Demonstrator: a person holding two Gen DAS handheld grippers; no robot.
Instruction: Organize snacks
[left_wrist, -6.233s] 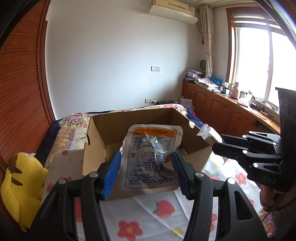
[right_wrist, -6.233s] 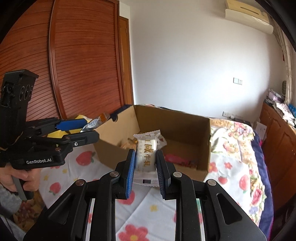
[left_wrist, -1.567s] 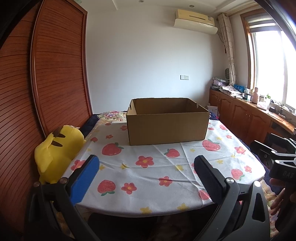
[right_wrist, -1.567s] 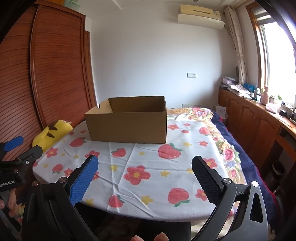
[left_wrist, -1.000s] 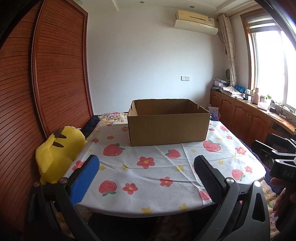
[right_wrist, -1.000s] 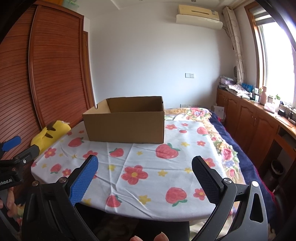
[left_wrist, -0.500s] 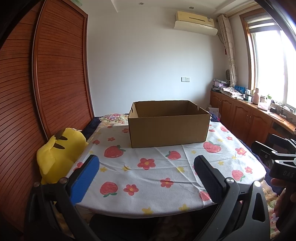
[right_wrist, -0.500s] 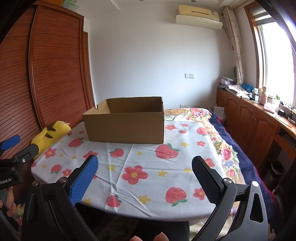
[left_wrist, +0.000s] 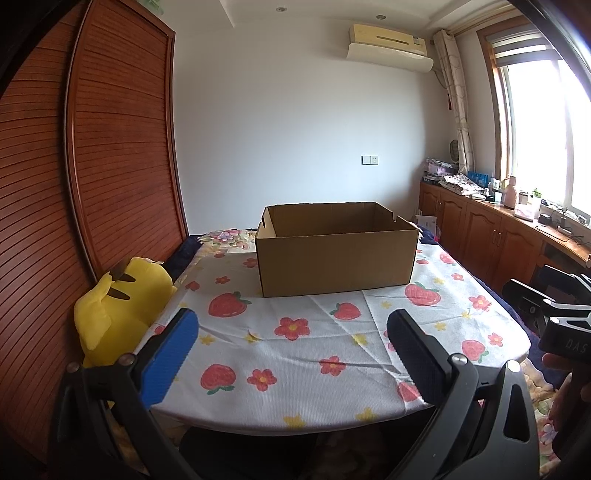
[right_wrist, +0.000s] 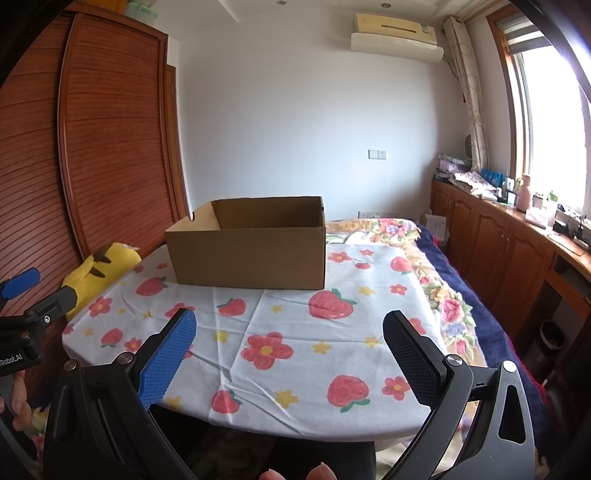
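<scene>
left gripper (left_wrist: 291, 341): jaws spread wide, nothing between them; blue pad on one finger (left_wrist: 168, 356), dark pad on the other. it hangs off the near edge of the table, well apart from the box. it also shows at the left edge of the right wrist view, gripped by a hand (right_wrist: 14, 393).

right gripper (right_wrist: 286, 341): jaws likewise spread wide, holding nothing; same blue pad and dark pad. it sits off the near edge of the table, to the right of the left gripper. part of its black body shows at the right edge of the left wrist view, with a hand (left_wrist: 565, 387) below it.

cardboard box (left_wrist: 336, 258): open top, flaps off or folded away, standing upright on the far half of the table. from both views only the inner walls show; the contents cannot be seen, so no snacks are visible at this angle.

tablecloth (left_wrist: 303, 339): white with strawberry and flower print, covers the table, slightly creased. no loose snack lies on the visible cloth.

yellow plush toy (left_wrist: 118, 306): beside the table's left edge, against the wooden slatted wardrobe (left_wrist: 110, 155).

surroundings: floral bedspread (right_wrist: 399, 229) behind and right of the table; wooden cabinets (right_wrist: 498, 240) under the window with clutter on top; air conditioner (left_wrist: 389, 37) high on the white wall.
</scene>
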